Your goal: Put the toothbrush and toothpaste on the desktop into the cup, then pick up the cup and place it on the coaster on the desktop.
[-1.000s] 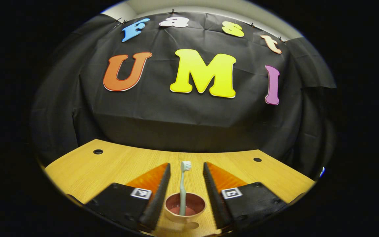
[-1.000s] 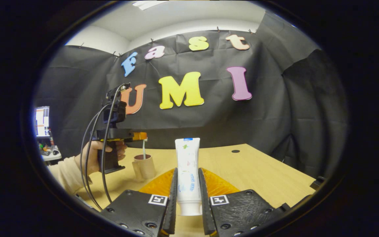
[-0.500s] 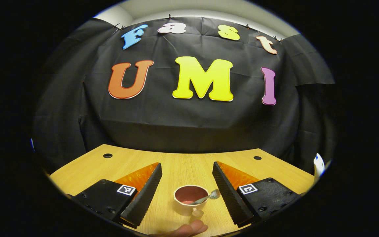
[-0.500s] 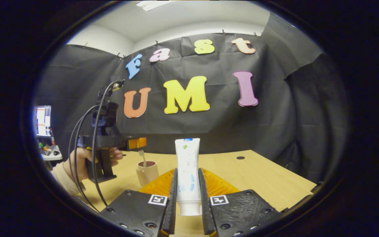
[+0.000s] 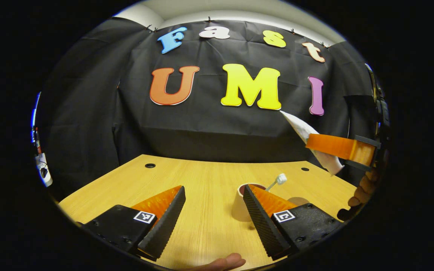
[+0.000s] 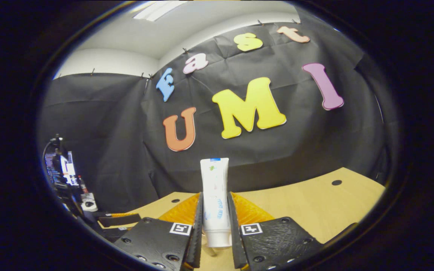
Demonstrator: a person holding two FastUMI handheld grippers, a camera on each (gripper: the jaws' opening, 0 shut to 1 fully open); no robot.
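Right gripper (image 6: pixel 214 222) is clamped on the upright toothpaste (image 6: pixel 214 199). Left gripper (image 5: pixel 213 210) is spread wide, empty, above the tabletop (image 5: pixel 202 180); toothbrush (image 5: pixel 277 180) is leaned in the cup (image 5: pixel 239 205).

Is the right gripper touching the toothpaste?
Touching. The right gripper view shows the right gripper with both fingers pressed flat against the toothpaste, no gap either side.

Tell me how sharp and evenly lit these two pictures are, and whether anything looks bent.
Left gripper view: sharp; the cup throws a soft shadow on the desk, whose far edge bows from the fisheye. Right gripper view: the toothpaste is crisp, a ceiling light glares at the top, and the scene looks tilted.
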